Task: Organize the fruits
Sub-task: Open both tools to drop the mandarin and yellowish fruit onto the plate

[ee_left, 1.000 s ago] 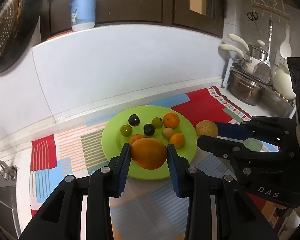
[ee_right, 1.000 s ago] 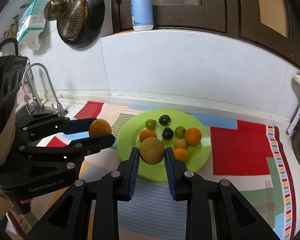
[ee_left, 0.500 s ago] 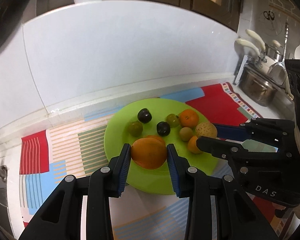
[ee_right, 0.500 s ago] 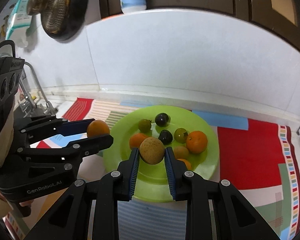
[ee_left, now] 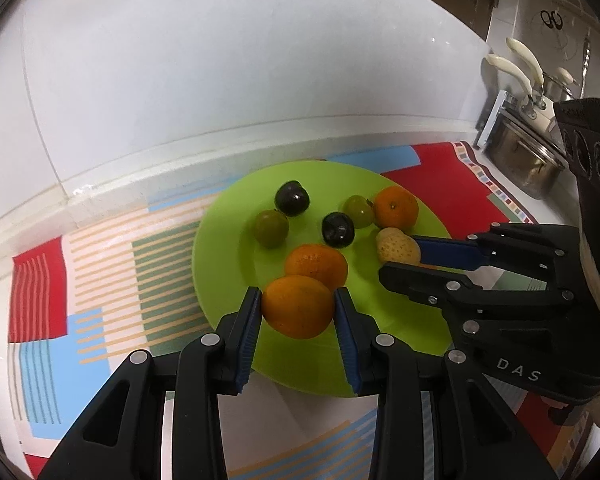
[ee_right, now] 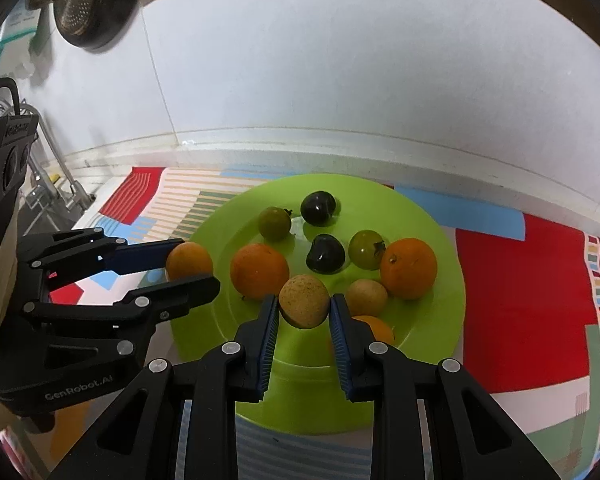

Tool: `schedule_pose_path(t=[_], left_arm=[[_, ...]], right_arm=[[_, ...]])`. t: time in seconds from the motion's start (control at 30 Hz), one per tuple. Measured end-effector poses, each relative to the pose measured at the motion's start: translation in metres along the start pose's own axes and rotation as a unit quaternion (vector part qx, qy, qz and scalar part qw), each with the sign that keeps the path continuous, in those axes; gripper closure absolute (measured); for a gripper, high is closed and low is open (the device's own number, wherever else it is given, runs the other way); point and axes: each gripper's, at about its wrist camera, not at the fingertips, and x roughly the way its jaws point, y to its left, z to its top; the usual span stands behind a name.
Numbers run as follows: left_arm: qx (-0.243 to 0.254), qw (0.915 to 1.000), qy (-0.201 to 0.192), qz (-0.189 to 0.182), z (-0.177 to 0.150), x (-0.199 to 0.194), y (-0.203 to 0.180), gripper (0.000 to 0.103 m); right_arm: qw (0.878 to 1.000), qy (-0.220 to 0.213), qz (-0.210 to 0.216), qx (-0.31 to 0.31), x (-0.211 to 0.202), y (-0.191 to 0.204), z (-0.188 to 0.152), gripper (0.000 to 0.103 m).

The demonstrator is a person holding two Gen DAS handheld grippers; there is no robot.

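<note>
Hovering above a green plate [ee_left: 220, 272], an orange [ee_left: 298, 306] is clamped in the left tongs [ee_left: 296, 312], while a tan speckled fruit [ee_right: 304, 301] is gripped by the right tongs [ee_right: 305, 318]. On the plate, 2 dark plums [ee_right: 325, 253] and 2 green fruits [ee_right: 366, 249] are seen among oranges on the desk's patterned mat [ee_right: 520, 280].
</note>
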Motion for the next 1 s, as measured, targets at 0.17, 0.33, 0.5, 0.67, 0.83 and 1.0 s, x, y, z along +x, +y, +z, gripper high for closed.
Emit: schedule_pose_path(t=[0.17, 0.33, 0.5, 0.67, 0.83, 1.0], left_arm=[[0.000, 1.0000, -0.007, -0.001, 0.001, -0.004, -0.003, 0.059], [-0.008, 0.9998, -0.012, 0.013, 0.001, -0.015, -0.004, 0.058], [-0.019, 0.9991, -0.022, 0.032, -0.001, -0.032, -0.007, 0.056], [-0.029, 0.9979, -0.037, 0.044, -0.005, -0.054, -0.013, 0.055], [-0.039, 0.9957, -0.059, 0.059, -0.011, -0.085, -0.023, 0.048], [-0.046, 0.9927, -0.081, 0.077, -0.020, -0.119, -0.034, 0.041]], right_arm=[[1.000, -0.002, 0.000, 0.005, -0.001, -0.002, 0.000, 0.068], [1.000, -0.011, -0.010, 0.010, -0.011, -0.003, -0.002, 0.064], [1.000, -0.022, -0.016, 0.011, -0.027, 0.001, -0.007, 0.064], [0.999, -0.039, -0.017, 0.016, -0.050, 0.006, -0.012, 0.064], [0.998, -0.057, -0.019, 0.019, -0.077, 0.012, -0.016, 0.064], [0.996, -0.078, -0.021, 0.028, -0.108, 0.018, -0.025, 0.057]])
